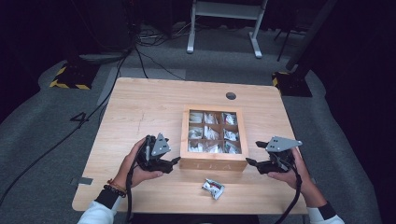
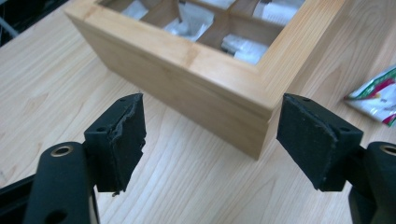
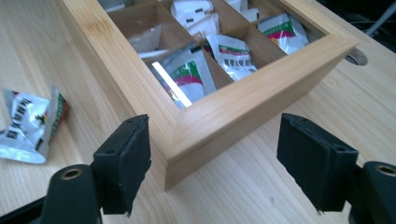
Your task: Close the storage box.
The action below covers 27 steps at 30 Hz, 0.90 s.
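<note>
Looking down from the high view, I see one wooden tea box (image 1: 213, 161) on the tabletop (image 1: 140, 112), nine compartments of sachets, one loose sachet (image 1: 213, 188) in front, and my left hand-held gripper (image 1: 172, 162) and right hand-held gripper (image 1: 252, 153) flanking its near corners. Through the left gripper view, the jaws stand open, holding nothing. Through the right gripper view, likewise open and empty; closing unevenly, I judge, could skew the box.

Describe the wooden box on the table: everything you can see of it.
The wooden box is a light, bamboo-like square sitting flat on the table. Its closed lid has a glass window over a three-by-three grid of compartments holding sachets. Faint lettering marks its near wall. Nothing grips it: one open gripper stands off each near corner.
</note>
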### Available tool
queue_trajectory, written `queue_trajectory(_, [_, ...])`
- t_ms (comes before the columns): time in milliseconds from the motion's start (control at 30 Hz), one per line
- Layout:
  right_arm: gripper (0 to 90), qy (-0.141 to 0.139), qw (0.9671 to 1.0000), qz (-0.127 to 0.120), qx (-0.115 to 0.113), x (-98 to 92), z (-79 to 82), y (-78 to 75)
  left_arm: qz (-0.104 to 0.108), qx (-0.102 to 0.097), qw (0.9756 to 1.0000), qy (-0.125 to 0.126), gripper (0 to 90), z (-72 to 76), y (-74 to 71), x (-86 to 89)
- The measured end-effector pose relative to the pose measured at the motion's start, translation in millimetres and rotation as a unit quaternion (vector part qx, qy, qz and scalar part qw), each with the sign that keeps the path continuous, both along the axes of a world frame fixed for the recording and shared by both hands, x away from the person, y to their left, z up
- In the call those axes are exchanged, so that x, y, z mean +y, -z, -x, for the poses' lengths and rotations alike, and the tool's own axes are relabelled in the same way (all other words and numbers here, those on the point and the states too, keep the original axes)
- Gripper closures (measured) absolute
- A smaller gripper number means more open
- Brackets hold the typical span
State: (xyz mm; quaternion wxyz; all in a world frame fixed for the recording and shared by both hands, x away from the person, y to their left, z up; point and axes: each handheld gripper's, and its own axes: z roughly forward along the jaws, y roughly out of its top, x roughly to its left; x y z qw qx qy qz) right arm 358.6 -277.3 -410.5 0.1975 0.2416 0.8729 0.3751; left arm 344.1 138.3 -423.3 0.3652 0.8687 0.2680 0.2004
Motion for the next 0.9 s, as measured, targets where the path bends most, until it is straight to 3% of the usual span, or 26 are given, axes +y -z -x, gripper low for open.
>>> queue_trajectory(267, [26.2, 0.017, 0.9997, 0.016, -0.009, -13.2, 2.8, 4.3, -0.015, 0.0, 0.9995, -0.026, 19.5, 2.3, 10.6, 17.1])
queue_trajectory(467, [25.9, 0.03, 0.9991, 0.028, -0.008, -21.0, 1.9, 11.2, -0.032, -0.002, 0.9991, -0.029, 18.8, 4.2, 17.3, 25.5])
queue_trajectory(800, [25.8, 0.079, 0.9961, 0.037, 0.014, -47.4, -3.8, 35.7, -0.046, 0.013, 0.9975, -0.052, 18.7, 3.2, 34.8, 46.3])
queue_trajectory(900, [26.0, 0.089, 0.9952, 0.036, 0.017, -53.6, -4.7, 39.1, -0.047, 0.018, 0.996, -0.073, 16.8, 2.1, 43.0, 53.2])
